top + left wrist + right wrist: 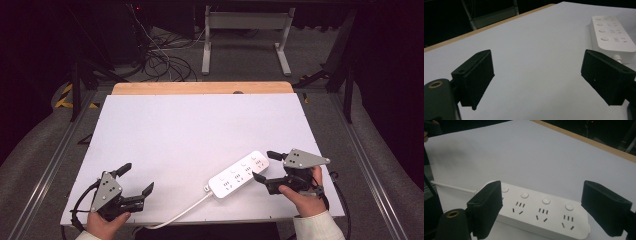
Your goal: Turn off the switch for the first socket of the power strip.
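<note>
From above, my left claw [136, 179] sits near the front left corner of the white table [190, 125], jaws spread wide with nothing between them. My right claw [264, 165] is at the front right, also wide open, its jaws just beside the far end of the white power strip [239, 174]. The strip lies at a slant toward the front of the table, right of centre, and its white cord [177, 214] runs off toward the front edge.

The right claw's own camera looks down on the power strip [541, 213] and shows what the high view cannot: a row of round buttons [546, 200] above the groups of socket slots. The jaws stand on either side of the strip, not touching it.

The left claw's camera shows bare table between its jaws and the strip [612, 33] well apart at the upper right.
</note>
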Demonstrator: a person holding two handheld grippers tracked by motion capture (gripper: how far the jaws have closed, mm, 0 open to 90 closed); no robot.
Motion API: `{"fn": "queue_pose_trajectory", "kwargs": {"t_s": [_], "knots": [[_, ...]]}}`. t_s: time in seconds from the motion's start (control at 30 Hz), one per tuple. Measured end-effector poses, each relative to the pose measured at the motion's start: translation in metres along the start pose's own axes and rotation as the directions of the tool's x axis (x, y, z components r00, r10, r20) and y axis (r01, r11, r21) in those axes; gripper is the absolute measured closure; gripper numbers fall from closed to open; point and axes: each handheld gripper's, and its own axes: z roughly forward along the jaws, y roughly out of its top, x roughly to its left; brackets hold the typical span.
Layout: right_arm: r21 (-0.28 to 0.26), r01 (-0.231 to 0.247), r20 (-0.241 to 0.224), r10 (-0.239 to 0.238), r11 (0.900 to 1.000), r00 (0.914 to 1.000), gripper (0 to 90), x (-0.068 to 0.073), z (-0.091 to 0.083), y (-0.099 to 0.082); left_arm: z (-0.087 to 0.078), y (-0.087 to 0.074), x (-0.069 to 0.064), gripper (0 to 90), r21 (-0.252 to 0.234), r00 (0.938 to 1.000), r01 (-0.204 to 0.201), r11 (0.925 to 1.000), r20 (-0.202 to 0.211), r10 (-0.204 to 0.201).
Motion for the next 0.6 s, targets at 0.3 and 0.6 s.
{"fn": "queue_pose_trajectory", "kwargs": {"t_s": [0.3, 0.6], "knots": [[0.000, -0.030, 0.003, 0.030, 0.9995, 0.9995, 14.6, -0.009, -0.004, -0.022, 0.000, 0.000, -0.001, 11.4, 0.003, 1.0000, -0.007, 1.0000, 0.004, 0.007], [-0.017, -0.061, 0.022, 0.062, 0.9980, 0.9978, 14.0, -0.017, -0.005, -0.043, 0.000, 0.000, -0.002, 11.3, 0.006, 0.9998, -0.020, 0.9998, 0.004, 0.020]]}}
